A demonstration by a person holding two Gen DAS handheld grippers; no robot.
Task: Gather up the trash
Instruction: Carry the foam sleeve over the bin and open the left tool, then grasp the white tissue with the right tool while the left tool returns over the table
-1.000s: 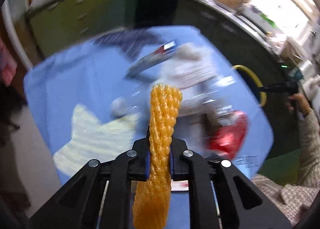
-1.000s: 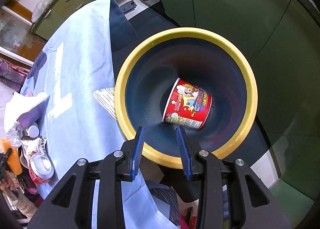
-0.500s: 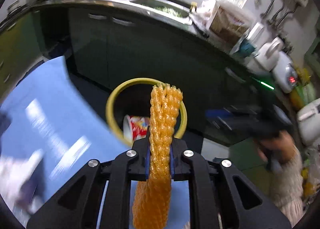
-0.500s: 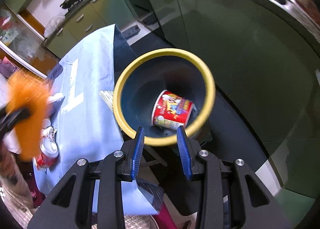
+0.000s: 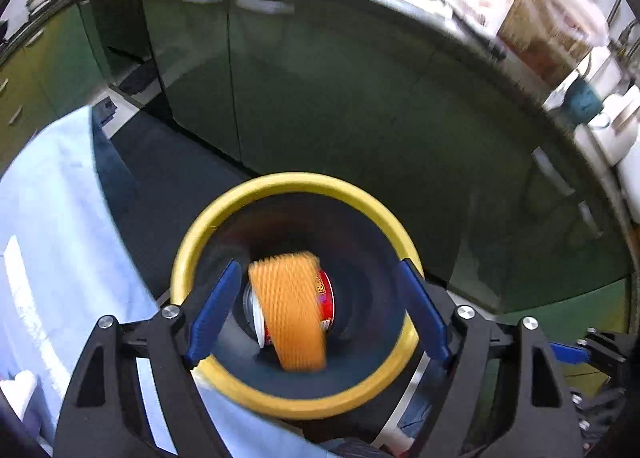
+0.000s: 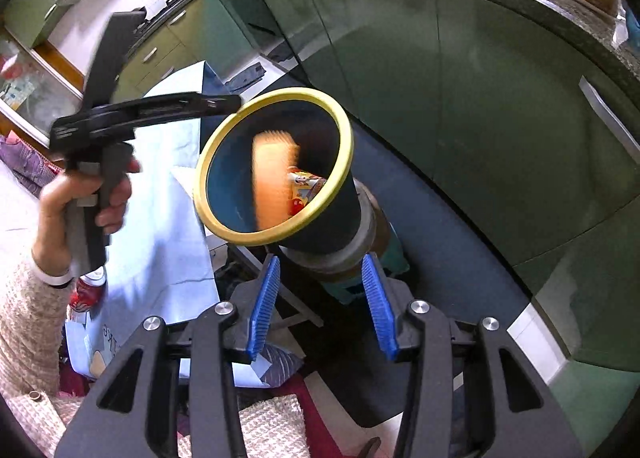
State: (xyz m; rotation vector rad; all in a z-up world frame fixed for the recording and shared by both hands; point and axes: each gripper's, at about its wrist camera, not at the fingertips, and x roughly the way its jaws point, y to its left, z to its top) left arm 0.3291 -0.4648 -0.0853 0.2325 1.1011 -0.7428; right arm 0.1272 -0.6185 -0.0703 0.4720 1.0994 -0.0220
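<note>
The left gripper (image 5: pixel 316 314) is held above the mouth of the yellow-rimmed bin (image 5: pixel 208 234), and its jaws are seen spreading, with the blue pads (image 5: pixel 212 310) well apart. The orange foam net (image 5: pixel 290 310) is no longer pinched: it is seen blurred between and beyond the pads, touched by neither, inside the bin's rim. Behind it, the red noodle cup (image 5: pixel 326 298) is seen lying on its side at the bottom of the bin.

From the right wrist view, the same net (image 6: pixel 272 181) is shown as an orange smear within the dark bin (image 6: pixel 344 145), beside the cup (image 6: pixel 304 185). The left gripper's black body is seen at the bin's upper left edge, gripped by a hand (image 6: pixel 80 197).

The right gripper (image 6: pixel 320 310) is held apart from the bin, below it in the picture; its jaws are opening and nothing is held between them. The blue tablecloth (image 6: pixel 168 225) is seen to the left of the bin.
</note>
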